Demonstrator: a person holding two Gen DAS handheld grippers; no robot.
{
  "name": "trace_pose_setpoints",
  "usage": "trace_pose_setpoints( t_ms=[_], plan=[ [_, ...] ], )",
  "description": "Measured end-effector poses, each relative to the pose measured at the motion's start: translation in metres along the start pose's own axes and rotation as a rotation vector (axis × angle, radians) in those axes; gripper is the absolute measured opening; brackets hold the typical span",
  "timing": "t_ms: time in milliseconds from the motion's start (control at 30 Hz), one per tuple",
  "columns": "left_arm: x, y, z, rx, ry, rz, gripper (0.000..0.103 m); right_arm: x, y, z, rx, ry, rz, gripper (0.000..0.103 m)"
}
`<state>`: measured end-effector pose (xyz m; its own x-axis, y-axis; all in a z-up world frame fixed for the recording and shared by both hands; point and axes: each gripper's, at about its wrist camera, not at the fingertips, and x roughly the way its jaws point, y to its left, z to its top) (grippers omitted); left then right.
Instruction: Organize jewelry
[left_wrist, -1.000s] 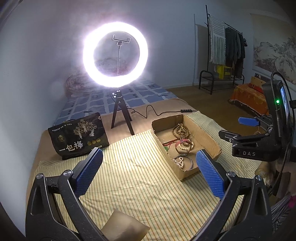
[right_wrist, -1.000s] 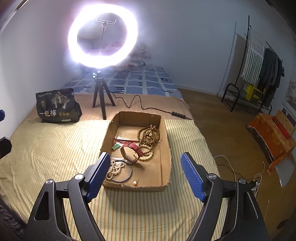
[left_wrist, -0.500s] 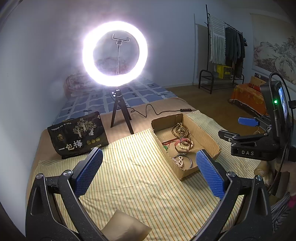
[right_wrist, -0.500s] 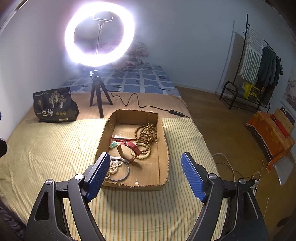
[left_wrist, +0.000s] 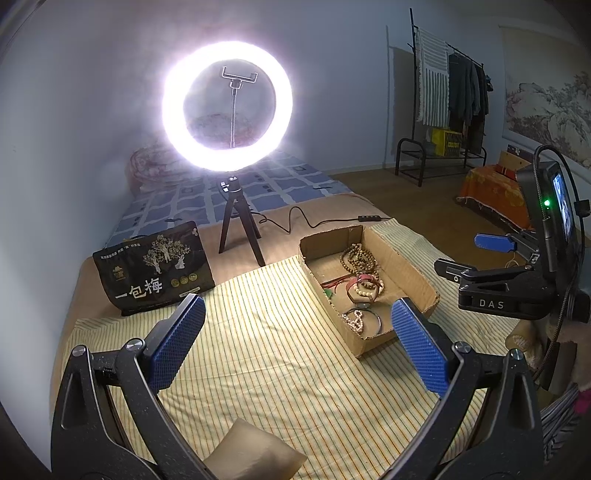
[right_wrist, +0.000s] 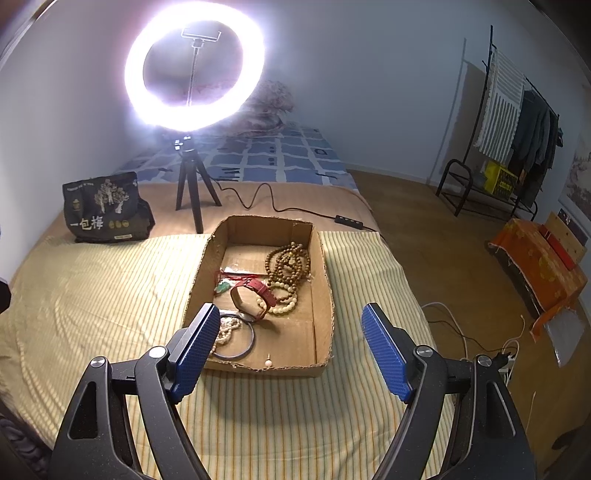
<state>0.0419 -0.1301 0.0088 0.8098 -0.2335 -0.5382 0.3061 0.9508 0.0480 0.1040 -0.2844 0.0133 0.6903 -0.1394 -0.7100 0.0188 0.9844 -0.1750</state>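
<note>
A shallow cardboard box (right_wrist: 320, 295) lies on the striped yellow cloth and holds the jewelry: brown wooden bead strands (right_wrist: 290, 263), a red strap bracelet (right_wrist: 255, 295), a cream bead bracelet (right_wrist: 282, 305), a dark bangle (right_wrist: 242, 341), a pale pearl string (right_wrist: 227, 330) and a small loose bead (right_wrist: 268, 362). My right gripper (right_wrist: 291, 350) is open and empty, hovering just short of the box's near edge. My left gripper (left_wrist: 295, 350) is open and empty, left of the box (left_wrist: 410, 273). The right gripper's body (left_wrist: 506, 291) shows at the right in the left wrist view.
A lit ring light on a black tripod (right_wrist: 192, 192) stands behind the box, its cable (right_wrist: 280, 206) running right. A black printed bag (right_wrist: 103, 210) sits at back left. A small tan cushion (left_wrist: 255, 456) lies under the left gripper. The bed edge drops to wooden floor at right.
The right gripper has drifted slightly right and nearer the box, so the box sits more to the left in its view. The left gripper has barely moved.
</note>
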Motion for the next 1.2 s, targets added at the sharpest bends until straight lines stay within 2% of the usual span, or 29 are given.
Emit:
trace_pose_setpoints(
  t_ms=[1200],
  plan=[
    [-0.001, -0.0027, -0.0011, -0.002, 0.003, -0.001, 0.102, 0.0008, -0.0006, -0.0036, 0.0, 0.011, 0.0, 0.079]
  ],
)
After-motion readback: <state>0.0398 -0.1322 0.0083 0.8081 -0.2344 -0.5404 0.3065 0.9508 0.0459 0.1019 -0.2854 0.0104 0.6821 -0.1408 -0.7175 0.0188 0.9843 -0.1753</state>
